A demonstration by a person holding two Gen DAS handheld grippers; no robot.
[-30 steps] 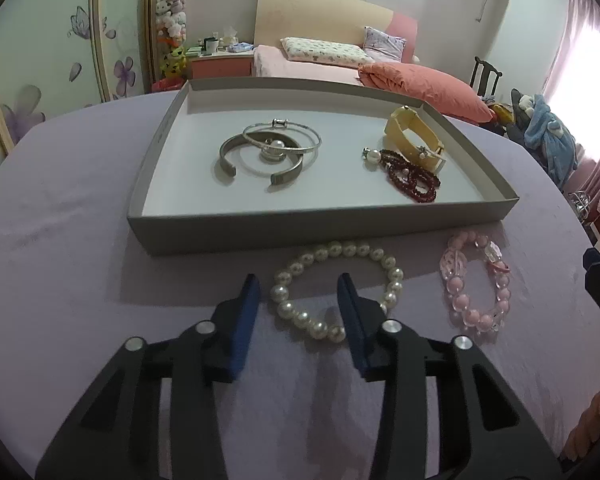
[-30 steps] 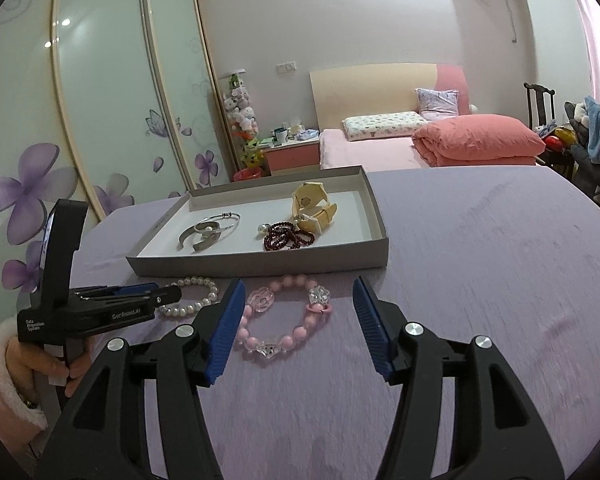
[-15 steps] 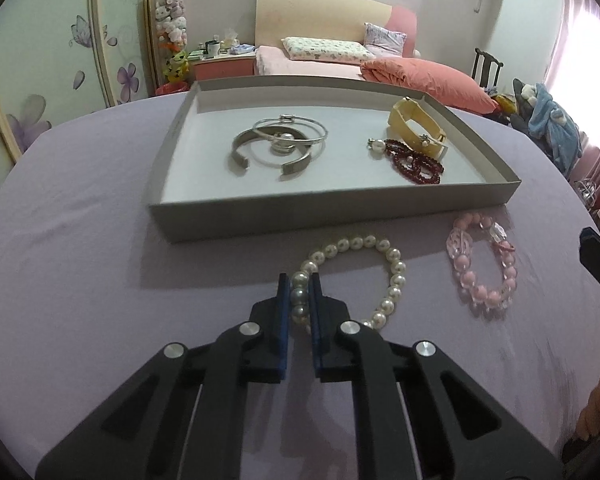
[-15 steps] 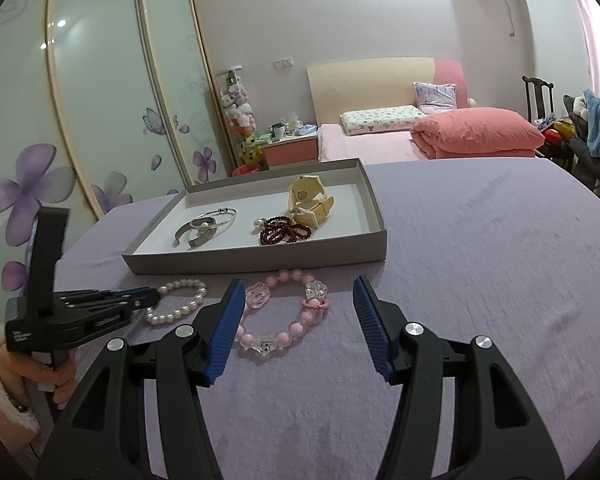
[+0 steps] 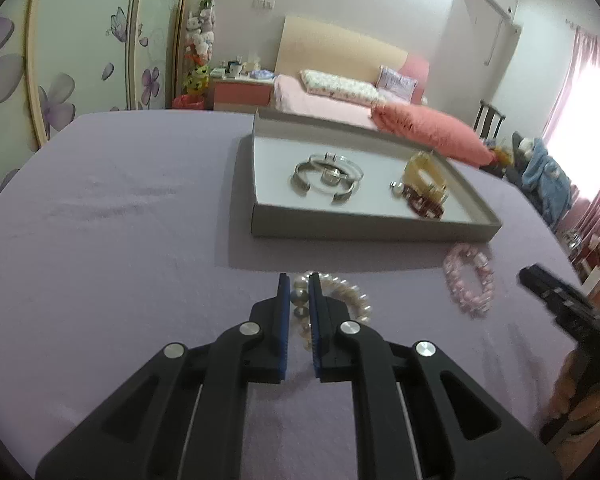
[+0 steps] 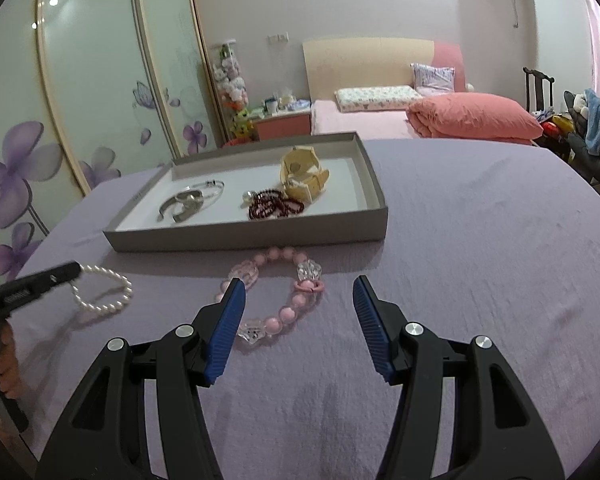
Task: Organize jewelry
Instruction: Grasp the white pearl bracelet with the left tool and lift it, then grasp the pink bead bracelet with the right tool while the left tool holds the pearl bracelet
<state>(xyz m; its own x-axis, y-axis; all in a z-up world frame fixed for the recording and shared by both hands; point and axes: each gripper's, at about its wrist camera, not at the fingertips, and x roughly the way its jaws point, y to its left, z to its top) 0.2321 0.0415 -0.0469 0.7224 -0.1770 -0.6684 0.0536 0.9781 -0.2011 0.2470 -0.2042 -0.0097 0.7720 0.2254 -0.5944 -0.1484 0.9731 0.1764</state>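
Note:
My left gripper is shut on the white pearl bracelet and holds it lifted off the purple cloth; the bracelet also hangs from that gripper's tip in the right wrist view. My right gripper is open just above the pink bead bracelet, which lies on the cloth in front of the grey tray. The pink bracelet also shows in the left wrist view. The tray holds silver bangles, a dark red bead bracelet and a cream band.
The table is covered with a purple cloth. A bed with a coral quilt stands behind the table. Wardrobe doors with purple flowers are at the left. A chair with clothes is at the right.
My left gripper closed on the pearl bracelet, then lifted it and swung left. My right gripper stayed open and moved closer over the pink bracelet.

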